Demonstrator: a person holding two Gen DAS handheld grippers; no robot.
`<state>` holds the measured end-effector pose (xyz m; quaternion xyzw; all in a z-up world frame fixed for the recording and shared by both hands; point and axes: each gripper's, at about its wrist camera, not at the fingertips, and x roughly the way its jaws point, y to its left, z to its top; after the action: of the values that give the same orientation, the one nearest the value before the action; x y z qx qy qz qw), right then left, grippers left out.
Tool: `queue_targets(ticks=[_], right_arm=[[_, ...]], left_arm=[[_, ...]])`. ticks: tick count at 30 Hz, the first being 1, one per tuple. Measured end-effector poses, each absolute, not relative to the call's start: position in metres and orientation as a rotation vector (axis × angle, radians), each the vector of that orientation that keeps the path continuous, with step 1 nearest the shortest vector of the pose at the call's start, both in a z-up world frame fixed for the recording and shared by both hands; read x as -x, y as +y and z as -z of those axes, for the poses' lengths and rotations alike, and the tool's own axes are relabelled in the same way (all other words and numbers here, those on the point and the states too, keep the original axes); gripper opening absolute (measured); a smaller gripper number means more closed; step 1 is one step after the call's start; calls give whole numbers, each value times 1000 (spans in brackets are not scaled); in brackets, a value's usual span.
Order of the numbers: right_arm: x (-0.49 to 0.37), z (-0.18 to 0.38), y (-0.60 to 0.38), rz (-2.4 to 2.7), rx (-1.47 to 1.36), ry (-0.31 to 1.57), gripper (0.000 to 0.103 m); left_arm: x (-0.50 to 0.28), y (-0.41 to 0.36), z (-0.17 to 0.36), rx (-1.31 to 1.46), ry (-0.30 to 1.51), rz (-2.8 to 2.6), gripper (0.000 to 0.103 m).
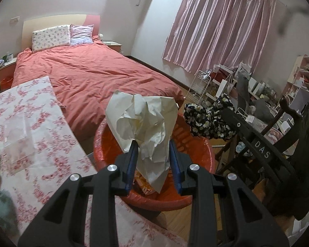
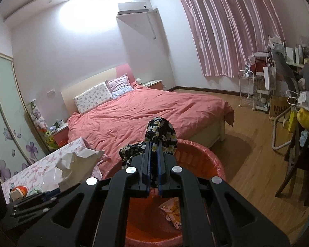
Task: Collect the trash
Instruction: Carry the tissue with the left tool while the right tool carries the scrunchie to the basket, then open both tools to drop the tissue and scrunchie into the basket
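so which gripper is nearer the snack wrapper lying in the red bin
Hard to separate. Both hang over the red bin above the snack wrapper: the right gripper holds floral cloth, the left gripper crumpled paper.

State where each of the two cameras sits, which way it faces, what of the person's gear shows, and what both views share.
Left wrist: sits on the left gripper, looking along its fingers toward the bed and curtain; the jaws clamp crumpled paper over the red bin, and the right gripper shows to the right.
Right wrist: sits on the right gripper, facing the bed, shut on a floral cloth above the bin.
Shared: bed, bin, paper, cloth, curtain.
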<state>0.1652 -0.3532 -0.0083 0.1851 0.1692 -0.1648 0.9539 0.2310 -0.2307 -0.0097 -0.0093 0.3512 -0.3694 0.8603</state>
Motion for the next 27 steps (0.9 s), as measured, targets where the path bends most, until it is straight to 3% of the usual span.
queue_targets(ticks=[6, 9, 11, 20, 27], right_arm=[[-173, 15, -363, 337, -395, 354, 5], [-177, 19, -369, 326, -421, 372, 7], [-178, 23, -371, 333, -426, 388, 14], [-172, 18, -367, 375, -382, 407, 42], [-170, 7, -352, 350, -352, 422, 48]], left_arm=[[-243, -243, 25, 9, 774, 774, 33], [-248, -247, 35, 5, 798, 758, 42], [-252, -248, 41, 0, 809, 746, 54], [-259, -225, 46, 9, 837, 664, 64], [-242, -181, 29, -4, 792, 583, 70]])
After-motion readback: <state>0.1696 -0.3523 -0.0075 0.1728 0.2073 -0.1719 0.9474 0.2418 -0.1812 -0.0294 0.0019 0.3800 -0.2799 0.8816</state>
